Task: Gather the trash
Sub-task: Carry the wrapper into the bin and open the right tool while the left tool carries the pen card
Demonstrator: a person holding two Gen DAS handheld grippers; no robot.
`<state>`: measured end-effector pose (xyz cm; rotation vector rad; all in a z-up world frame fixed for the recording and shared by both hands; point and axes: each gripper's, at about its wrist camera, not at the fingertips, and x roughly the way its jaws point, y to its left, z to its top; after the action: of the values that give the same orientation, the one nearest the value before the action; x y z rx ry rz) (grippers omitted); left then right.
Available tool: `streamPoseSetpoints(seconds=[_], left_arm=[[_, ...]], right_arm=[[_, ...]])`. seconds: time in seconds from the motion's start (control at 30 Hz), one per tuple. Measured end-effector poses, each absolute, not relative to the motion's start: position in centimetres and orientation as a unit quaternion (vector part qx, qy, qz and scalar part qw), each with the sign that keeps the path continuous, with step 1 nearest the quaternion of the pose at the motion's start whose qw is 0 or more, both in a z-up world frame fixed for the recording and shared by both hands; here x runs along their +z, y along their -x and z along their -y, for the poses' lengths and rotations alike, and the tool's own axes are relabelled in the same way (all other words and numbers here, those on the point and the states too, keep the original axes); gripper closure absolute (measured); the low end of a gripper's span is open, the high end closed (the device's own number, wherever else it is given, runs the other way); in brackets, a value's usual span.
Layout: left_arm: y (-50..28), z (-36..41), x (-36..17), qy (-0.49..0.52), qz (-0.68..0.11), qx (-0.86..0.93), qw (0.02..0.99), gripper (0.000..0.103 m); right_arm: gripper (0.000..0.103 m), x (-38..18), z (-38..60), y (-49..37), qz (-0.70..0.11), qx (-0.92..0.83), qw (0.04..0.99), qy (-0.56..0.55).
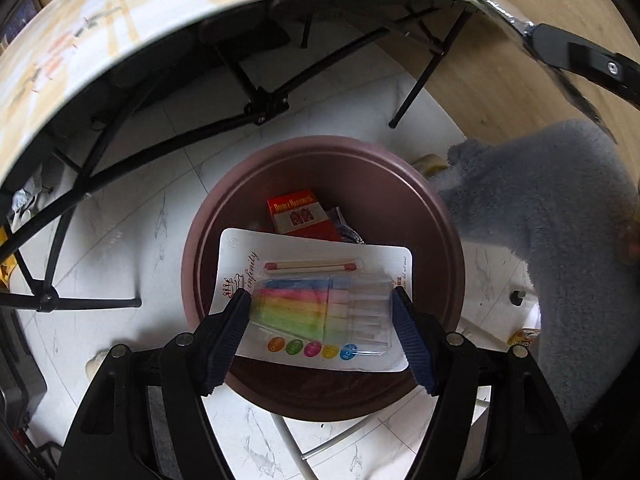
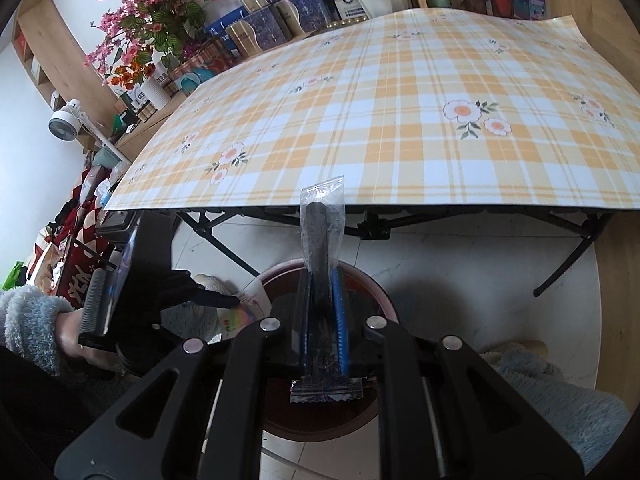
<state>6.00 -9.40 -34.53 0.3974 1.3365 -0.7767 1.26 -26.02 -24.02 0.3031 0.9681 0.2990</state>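
Note:
My left gripper [image 1: 320, 300] is shut on a blister pack of coloured candles [image 1: 316, 300] and holds it flat over the mouth of a brown round bin [image 1: 436, 216] on the floor. A red cigarette box [image 1: 298, 214] and a dark wrapper lie inside the bin. My right gripper [image 2: 322, 280] is shut on a clear plastic sachet with a dark item inside [image 2: 322, 220], held upright above the same bin [image 2: 384, 296]. The left gripper's body [image 2: 160, 288] shows at the left in the right wrist view.
A folding table with a yellow plaid cloth [image 2: 400, 120] stands just beyond the bin, its black legs [image 1: 256, 104] on the white marble floor. Shelves with boxes and flowers [image 2: 152, 20] line the back. A grey fleece sleeve [image 1: 560, 220] is on the right.

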Motion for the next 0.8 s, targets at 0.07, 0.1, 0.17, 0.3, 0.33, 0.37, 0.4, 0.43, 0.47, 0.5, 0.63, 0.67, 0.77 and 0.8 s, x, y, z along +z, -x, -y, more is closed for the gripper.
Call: streamPoseSetpoints(seconds=[0.07,0.1,0.17,0.3,0.33,0.37,0.4,0.43,0.47,0.5,0.63,0.67,0.77,0.8], left_arm=[[-6.3,9.6,-34.6,-0.18,-0.601,-0.346,0.698,0.032],[-6.3,9.6,-34.7,-0.181,-0.603,-0.344,0.697,0.032],[-6.4,9.5,-34.5,-0.179,-0.602,-0.343,0.699,0.031],[-6.5,9.0,-33.3,-0.17,-0.588,-0.341,0.713,0.024],[-6.6,8.9,-33.0,-0.169,-0.585,-0.34,0.717,0.023],[-6.6,8.8,-32.7,-0.169,-0.581,-0.339,0.72,0.022],[-6.7,8.7,-32.3,-0.169,-0.578,-0.338,0.724,0.021],[-6.8,8.4,-31.8,-0.167,-0.573,-0.337,0.728,0.02],[-6.9,8.2,-31.2,-0.164,-0.568,-0.335,0.734,0.019],[-7.0,7.9,-30.7,-0.162,-0.562,-0.331,0.741,0.018],[-7.5,6.4,-28.4,-0.137,-0.542,-0.311,0.769,0.015],[-7.7,5.8,-27.6,-0.125,-0.534,-0.303,0.78,0.013],[-7.5,4.1,-25.1,-0.094,-0.498,-0.284,0.814,0.012],[-7.4,3.8,-24.4,-0.087,-0.486,-0.282,0.823,0.011]], right_arm=[[0.089,-24.2,26.0,-1.3,-0.465,0.143,0.861,-0.145],[0.089,-24.3,25.9,-1.4,-0.466,0.143,0.861,-0.144],[0.089,-24.5,25.7,-1.4,-0.469,0.145,0.86,-0.141],[0.089,-25.0,25.3,-1.5,-0.479,0.15,0.854,-0.136],[0.089,-25.2,25.1,-1.5,-0.482,0.151,0.852,-0.135],[0.089,-25.5,24.9,-1.6,-0.487,0.153,0.849,-0.135],[0.089,-25.7,24.8,-1.6,-0.49,0.155,0.847,-0.134],[0.089,-25.9,24.5,-1.7,-0.495,0.158,0.844,-0.132],[0.089,-26.1,24.4,-1.8,-0.499,0.16,0.842,-0.131],[0.089,-26.4,24.2,-1.9,-0.504,0.161,0.839,-0.13],[0.089,-27.8,23.5,-2.3,-0.527,0.167,0.823,-0.13],[0.089,-28.2,23.2,-2.6,-0.534,0.169,0.818,-0.128],[0.089,-29.7,22.5,-3.2,-0.556,0.172,0.804,-0.123],[0.089,-30.1,22.2,-3.4,-0.562,0.171,0.8,-0.12]])
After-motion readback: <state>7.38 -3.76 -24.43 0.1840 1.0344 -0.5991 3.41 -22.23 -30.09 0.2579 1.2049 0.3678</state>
